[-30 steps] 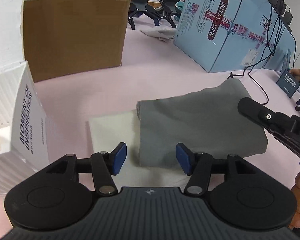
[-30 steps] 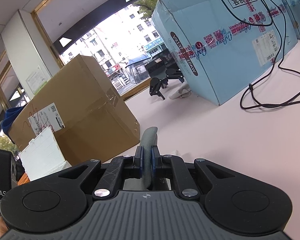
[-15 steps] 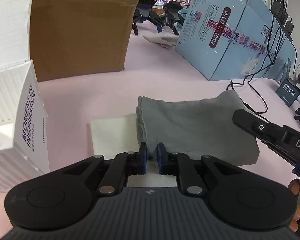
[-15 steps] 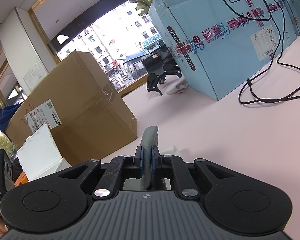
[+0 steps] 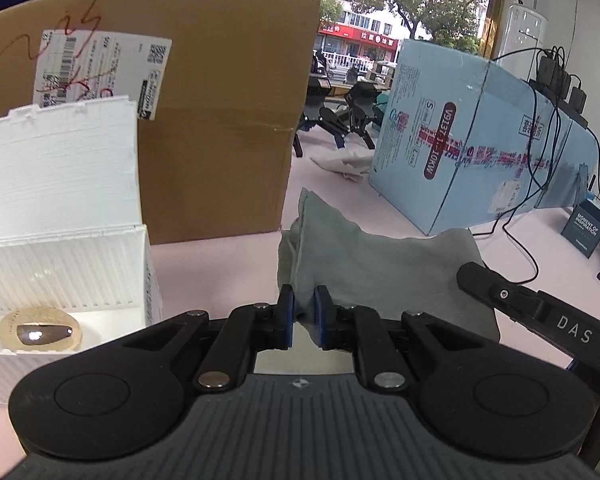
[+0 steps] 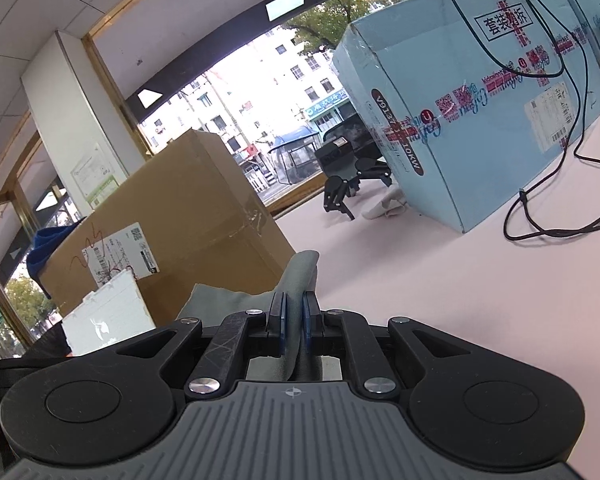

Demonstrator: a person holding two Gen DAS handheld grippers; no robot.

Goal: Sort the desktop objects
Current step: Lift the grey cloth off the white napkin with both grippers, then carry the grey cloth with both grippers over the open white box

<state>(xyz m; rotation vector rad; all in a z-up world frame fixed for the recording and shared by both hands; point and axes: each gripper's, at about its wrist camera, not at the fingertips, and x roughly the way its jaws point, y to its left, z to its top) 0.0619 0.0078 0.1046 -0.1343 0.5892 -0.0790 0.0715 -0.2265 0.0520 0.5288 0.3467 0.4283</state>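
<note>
Now my left gripper (image 5: 304, 316) and my right gripper (image 6: 294, 326) each pinch one edge of the grey cloth (image 5: 380, 268), holding it raised above the pink counter (image 6: 460, 280), beside the white box (image 5: 60, 240).

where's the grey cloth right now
In the left wrist view the grey cloth hangs centre-right, pinched by the left gripper and the right gripper, right of the white box, before the cardboard box.

lying in the open storage box (image 5: 60, 248) at left: a tape roll (image 5: 40, 328). standing behind it: a cardboard box (image 5: 220, 120). hanging right of both: a cloth (image 5: 380, 272), before a taped carton (image 5: 480, 160).
</note>
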